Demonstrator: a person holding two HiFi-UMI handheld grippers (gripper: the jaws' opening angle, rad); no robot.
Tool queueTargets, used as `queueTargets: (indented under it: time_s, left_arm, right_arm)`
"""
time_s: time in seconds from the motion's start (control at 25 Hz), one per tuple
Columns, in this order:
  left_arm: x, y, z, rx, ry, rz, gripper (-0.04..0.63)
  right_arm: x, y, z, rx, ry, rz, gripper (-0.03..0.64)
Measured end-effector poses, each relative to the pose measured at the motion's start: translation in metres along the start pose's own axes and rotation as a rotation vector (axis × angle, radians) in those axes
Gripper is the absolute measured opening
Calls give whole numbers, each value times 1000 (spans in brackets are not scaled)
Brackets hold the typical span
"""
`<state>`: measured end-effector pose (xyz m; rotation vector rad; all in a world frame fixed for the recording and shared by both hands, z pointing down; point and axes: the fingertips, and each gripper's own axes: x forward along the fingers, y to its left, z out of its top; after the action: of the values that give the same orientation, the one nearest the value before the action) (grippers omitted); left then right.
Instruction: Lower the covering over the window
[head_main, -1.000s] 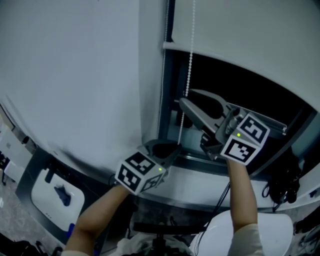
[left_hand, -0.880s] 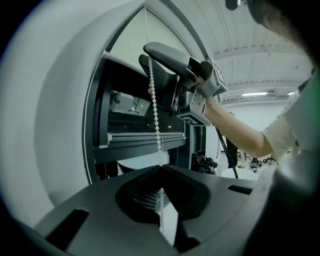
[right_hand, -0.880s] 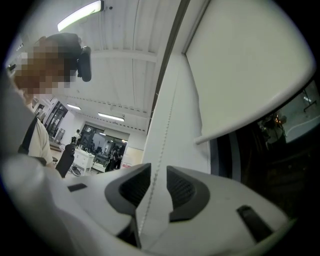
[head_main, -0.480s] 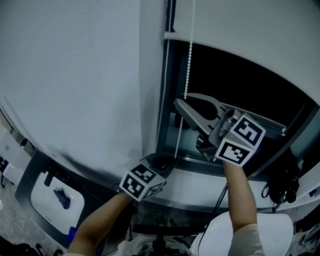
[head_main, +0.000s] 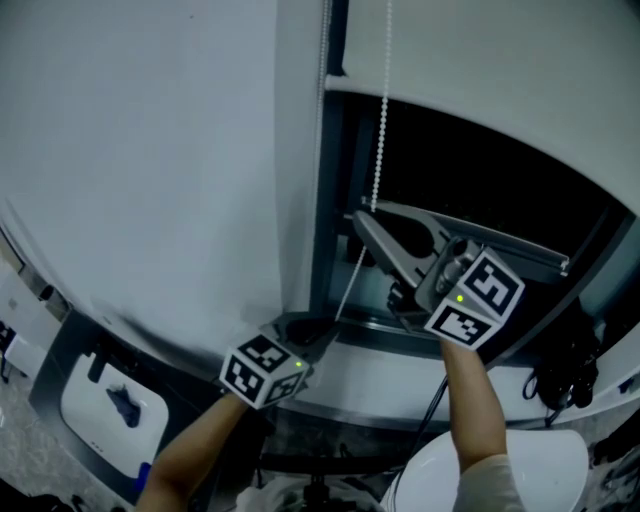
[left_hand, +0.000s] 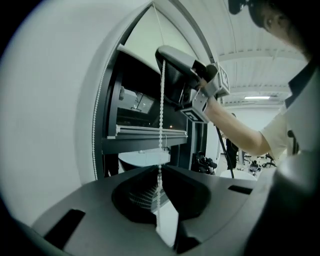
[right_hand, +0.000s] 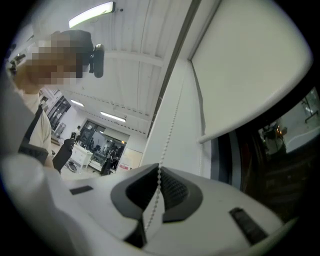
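Note:
A white roller blind (head_main: 500, 70) hangs over the top of a dark window (head_main: 480, 180). Its bead chain (head_main: 381, 130) drops to my right gripper (head_main: 360, 216), whose jaws have just been closing and now pinch the chain. From there the chain slants down to my left gripper (head_main: 322, 326), which is shut on it lower down by the sill. In the left gripper view the chain (left_hand: 161, 110) runs taut from the left gripper (left_hand: 159, 172) up to the right gripper (left_hand: 162, 52). In the right gripper view the chain (right_hand: 170, 132) rises from the right gripper (right_hand: 159, 169) beside the blind (right_hand: 250, 60).
A second strand of the chain (head_main: 323, 120) hangs along the dark window frame. A white wall (head_main: 150, 150) fills the left. Below are the sill (head_main: 400, 365), a white device (head_main: 105, 405), black cables (head_main: 565, 365) and a white rounded seat (head_main: 480, 480).
My right gripper's jaws, spread around the chain before, have closed on it. My left gripper has sunk lower with the chain in it.

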<state>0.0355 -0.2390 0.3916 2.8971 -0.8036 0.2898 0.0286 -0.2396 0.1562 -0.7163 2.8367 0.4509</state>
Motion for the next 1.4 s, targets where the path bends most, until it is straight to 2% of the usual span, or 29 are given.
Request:
queueTargets:
  time_s: [0.16, 0.28, 0.4, 0.6, 0.96, 1.4]
  left_arm:
    - [-33, -1, 59, -36, -205, -10, 45]
    - [-59, 3, 116, -38, -356, -10, 55]
    - [-70, 5, 153, -58, -437, -35, 72]
    - [-58, -6, 179, 34, -438, -31, 77]
    - [-58, -12, 220, 71, -492, -55, 77]
    - [-49, -9, 224, 97, -454, -43, 75]
  right_arm:
    - [-5, 3, -4, -25, 15, 2, 17]
    - [-3, 9, -25, 3, 47, 21, 16]
    - [-6, 17, -49, 57, 60, 29, 15]
    - [-14, 26, -72, 104, 66, 30, 15]
    - [-26, 37, -98, 115, 105, 11, 14]
    - [-45, 58, -173, 218, 207, 1, 14]
